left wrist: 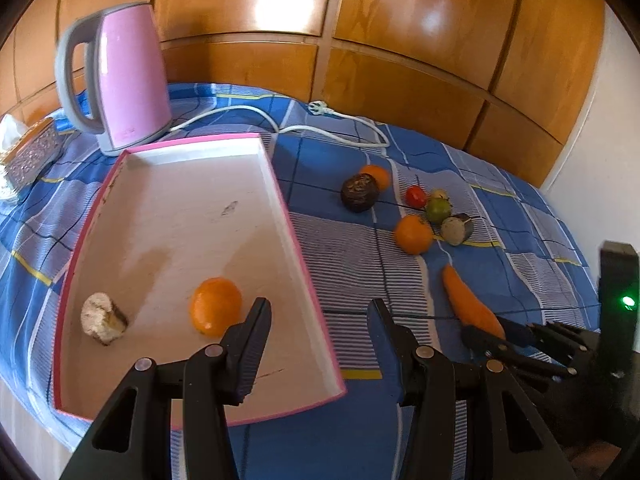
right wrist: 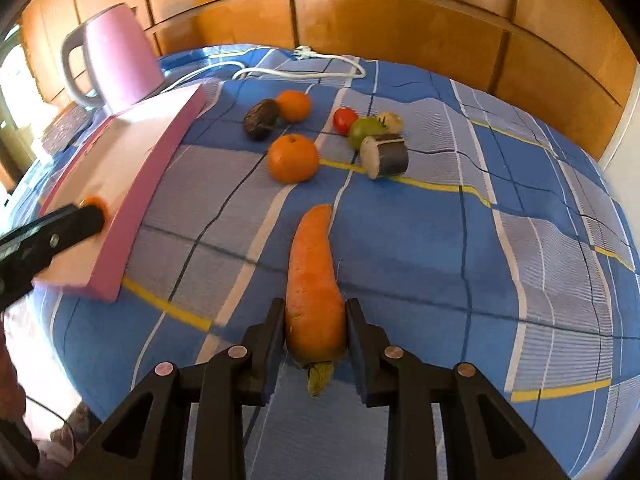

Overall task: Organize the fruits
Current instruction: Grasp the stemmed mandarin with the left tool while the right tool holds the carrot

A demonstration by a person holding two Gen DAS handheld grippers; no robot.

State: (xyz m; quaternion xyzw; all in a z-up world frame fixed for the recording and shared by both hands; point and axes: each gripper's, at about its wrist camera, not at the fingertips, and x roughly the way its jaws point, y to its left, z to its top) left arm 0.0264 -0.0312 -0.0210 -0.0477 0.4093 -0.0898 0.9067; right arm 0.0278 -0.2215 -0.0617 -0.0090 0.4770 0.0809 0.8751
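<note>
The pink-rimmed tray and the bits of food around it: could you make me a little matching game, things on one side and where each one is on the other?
Things:
1. long orange carrot
2. pink electric kettle
3. dark wrinkled round fruit
4. round orange with a pale chunk beside it

Places:
A. inside the pink-rimmed white tray
B. on the blue checked cloth, touching another orange
C. clamped at its thick end in the right gripper
D. standing behind the tray, by the wooden panels

Pairs: 1-C, 2-D, 3-B, 4-A
</note>
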